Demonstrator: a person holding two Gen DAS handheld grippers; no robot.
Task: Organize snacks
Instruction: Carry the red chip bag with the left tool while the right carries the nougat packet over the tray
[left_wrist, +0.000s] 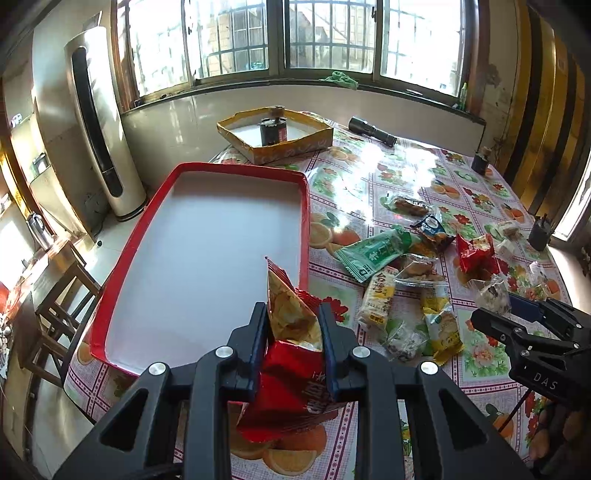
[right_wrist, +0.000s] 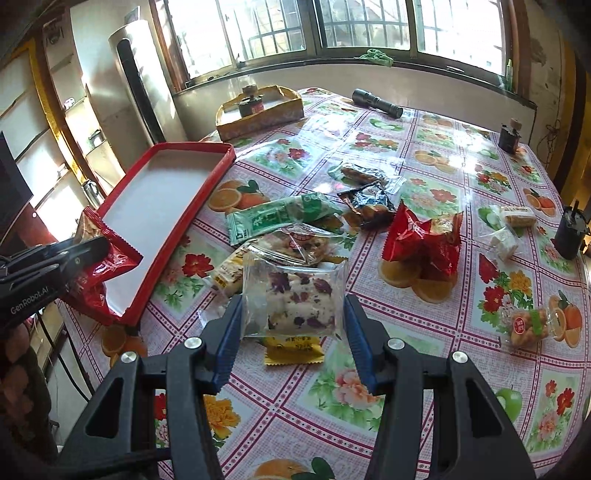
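My left gripper (left_wrist: 293, 325) pinched a red chip bag (left_wrist: 291, 369) near the red tray (left_wrist: 155, 206); my right gripper (right_wrist: 293, 321) clamped a clear nougat packet (right_wrist: 291, 299).

The left gripper (left_wrist: 293, 325) is built of matte black plastic struts with triangular cut-outs, four round silver screw heads set in a row across its linkages, and dark blue ribbed pads lining the inner faces of its two fingers; seen from the right wrist view at 9 o'clock, its side carries white "GenRobot.AI" lettering. The right gripper (right_wrist: 293, 317) has the same black frame, four silver screws and brighter blue ribbed pads (right_wrist: 231, 343), and from the left wrist view at 4 o'clock its body shows small screws and white letters "DAS". Bare skin of a hand (left_wrist: 554, 435) shows beneath that body at 5 o'clock.
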